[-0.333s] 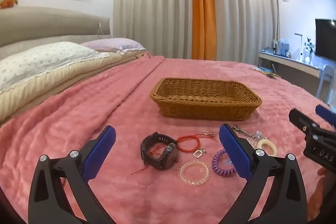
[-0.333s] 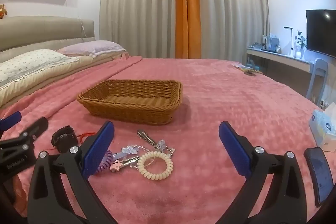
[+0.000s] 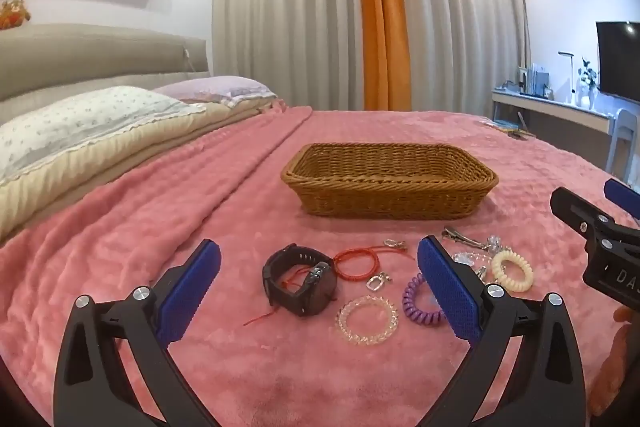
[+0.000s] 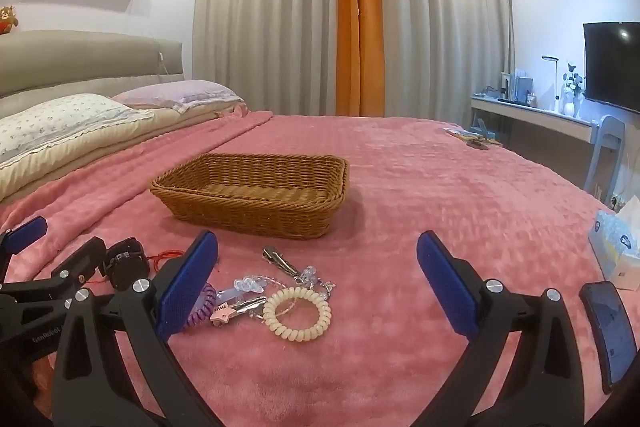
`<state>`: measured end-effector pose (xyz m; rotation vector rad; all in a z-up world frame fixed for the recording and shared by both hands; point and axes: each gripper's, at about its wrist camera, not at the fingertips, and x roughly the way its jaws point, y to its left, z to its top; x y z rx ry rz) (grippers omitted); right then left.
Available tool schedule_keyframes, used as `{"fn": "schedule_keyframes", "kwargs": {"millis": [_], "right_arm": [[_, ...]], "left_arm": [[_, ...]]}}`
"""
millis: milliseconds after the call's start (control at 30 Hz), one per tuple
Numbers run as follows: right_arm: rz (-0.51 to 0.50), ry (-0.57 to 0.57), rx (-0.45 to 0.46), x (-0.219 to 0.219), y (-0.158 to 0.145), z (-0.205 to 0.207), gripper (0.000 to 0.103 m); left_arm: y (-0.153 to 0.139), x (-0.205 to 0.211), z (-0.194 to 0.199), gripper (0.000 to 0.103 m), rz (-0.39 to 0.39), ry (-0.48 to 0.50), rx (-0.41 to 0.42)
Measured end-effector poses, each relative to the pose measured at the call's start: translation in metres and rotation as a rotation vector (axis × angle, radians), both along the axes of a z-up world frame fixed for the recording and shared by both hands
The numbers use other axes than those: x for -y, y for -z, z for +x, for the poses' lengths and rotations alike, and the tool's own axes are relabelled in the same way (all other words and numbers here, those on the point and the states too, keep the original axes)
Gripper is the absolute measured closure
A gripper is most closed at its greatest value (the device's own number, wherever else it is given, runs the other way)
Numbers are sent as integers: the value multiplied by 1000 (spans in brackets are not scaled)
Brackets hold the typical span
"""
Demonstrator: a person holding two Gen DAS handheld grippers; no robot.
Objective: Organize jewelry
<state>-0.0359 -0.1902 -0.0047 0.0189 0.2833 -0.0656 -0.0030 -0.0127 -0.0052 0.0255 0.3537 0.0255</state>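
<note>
A wicker basket (image 3: 390,179) sits on the pink bed, also in the right wrist view (image 4: 252,193). In front of it lie a black watch (image 3: 300,279), a red cord bracelet (image 3: 358,261), a clear bead bracelet (image 3: 367,319), a purple coil tie (image 3: 420,303), a cream coil tie (image 3: 513,270) and clips (image 3: 460,237). My left gripper (image 3: 320,291) is open and empty, its jaws either side of the watch. My right gripper (image 4: 318,291) is open and empty, just above the cream coil tie (image 4: 298,313) and clips (image 4: 280,261).
Pillows (image 3: 80,127) lie at the left of the bed. A tissue box (image 4: 616,247) and a phone (image 4: 610,331) are at the right. A desk (image 4: 532,115) and a TV (image 4: 612,65) stand beyond the bed's right edge.
Both grippers have stayed nearly still; the jewelry lies as before.
</note>
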Motion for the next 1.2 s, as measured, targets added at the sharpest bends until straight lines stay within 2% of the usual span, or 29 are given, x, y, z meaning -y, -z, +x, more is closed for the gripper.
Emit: {"fn": "schedule_keyframes", "kwargs": {"millis": [300,1200], "right_arm": [[8,1,-7,0,0,1,8],[8,-5,2,0,0,1,8]], "left_arm": [[5,-5,1,8,-39,6,-18],[12,-5,1,7,-41,5,-17]]}}
